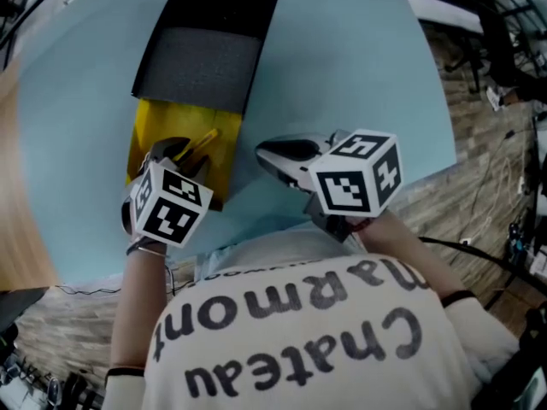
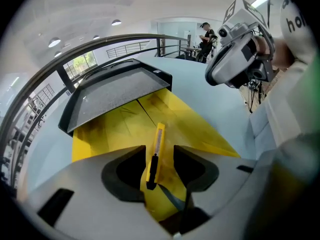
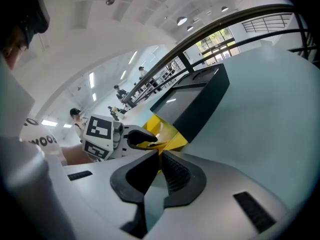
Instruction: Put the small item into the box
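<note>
A yellow box (image 1: pixel 152 137) with its black lid (image 1: pixel 205 49) folded back lies on the pale blue table (image 1: pixel 359 75). My left gripper (image 1: pixel 175 154) hangs over the box's near end, pointing steeply down. Its jaws are open, and a yellow utility knife (image 2: pixel 156 154) stands between them with a gap on each side, its tip over the yellow box floor (image 2: pixel 115 129). My right gripper (image 1: pixel 269 156) hovers just right of the box with its jaws together and nothing in them. From the right gripper view, the box (image 3: pixel 162 131) and the left gripper (image 3: pixel 142 139) lie just beyond its tips (image 3: pixel 159 156).
The table's curved edge runs close to my body, with wood floor (image 1: pixel 479 169) and cables to the right. A wooden surface (image 1: pixel 17 195) borders the table on the left. People stand far off in the hall behind a railing (image 2: pixel 100 46).
</note>
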Demonstrator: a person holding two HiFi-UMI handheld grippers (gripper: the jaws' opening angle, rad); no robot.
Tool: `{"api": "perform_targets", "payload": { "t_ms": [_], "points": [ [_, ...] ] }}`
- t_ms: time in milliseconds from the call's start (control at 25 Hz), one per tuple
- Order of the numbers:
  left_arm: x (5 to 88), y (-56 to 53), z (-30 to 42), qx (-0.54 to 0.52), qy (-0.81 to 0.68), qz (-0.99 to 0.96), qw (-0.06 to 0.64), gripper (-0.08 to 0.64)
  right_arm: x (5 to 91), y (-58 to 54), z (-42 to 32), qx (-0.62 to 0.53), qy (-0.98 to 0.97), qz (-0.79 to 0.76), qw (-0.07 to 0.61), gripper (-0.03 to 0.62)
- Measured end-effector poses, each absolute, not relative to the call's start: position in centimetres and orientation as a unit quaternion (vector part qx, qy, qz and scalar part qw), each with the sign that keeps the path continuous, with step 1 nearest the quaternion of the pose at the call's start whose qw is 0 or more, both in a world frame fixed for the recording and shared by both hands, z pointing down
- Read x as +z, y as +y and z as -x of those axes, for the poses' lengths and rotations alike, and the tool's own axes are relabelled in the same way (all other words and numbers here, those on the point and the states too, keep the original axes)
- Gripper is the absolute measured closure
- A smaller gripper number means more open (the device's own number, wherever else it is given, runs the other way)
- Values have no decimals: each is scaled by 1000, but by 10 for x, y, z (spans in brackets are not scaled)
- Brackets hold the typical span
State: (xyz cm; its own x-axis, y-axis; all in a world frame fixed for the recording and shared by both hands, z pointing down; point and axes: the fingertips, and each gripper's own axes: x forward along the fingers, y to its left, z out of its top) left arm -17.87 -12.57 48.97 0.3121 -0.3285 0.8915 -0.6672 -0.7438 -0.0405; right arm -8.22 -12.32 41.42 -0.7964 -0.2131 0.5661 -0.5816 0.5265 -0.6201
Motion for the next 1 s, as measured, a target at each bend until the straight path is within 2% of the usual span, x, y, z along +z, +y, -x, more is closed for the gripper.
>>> {"api": "perform_targets", "payload": {
  "t_ms": [240, 520, 640, 760, 840, 880, 1000],
  "points": [
    [481, -132, 167, 510, -350, -765, 180, 385, 406, -124, 18, 419, -851, -228, 219, 545],
    [473, -134, 186, 502, -429, -726, 193, 396, 405, -113, -33, 416, -853, -224, 222, 545],
    [473, -139, 192, 496, -457, -715, 185, 410, 405, -109, -47, 405, -859, -217, 225, 545],
    [472, -144, 190, 496, -475, -707, 172, 455, 404, -105, -65, 396, -864, -215, 225, 545],
    [459, -148, 188, 469, -505, -705, 165, 481, 400, -104, -75, 395, -866, -217, 217, 545],
    [448, -149, 187, 443, -528, -707, 160, 527, 397, -104, -78, 397, -867, -218, 210, 545],
    [405, -145, 174, 325, -592, -722, 151, 543, 389, -106, -85, 403, -870, -219, 182, 545]
  ]
}}
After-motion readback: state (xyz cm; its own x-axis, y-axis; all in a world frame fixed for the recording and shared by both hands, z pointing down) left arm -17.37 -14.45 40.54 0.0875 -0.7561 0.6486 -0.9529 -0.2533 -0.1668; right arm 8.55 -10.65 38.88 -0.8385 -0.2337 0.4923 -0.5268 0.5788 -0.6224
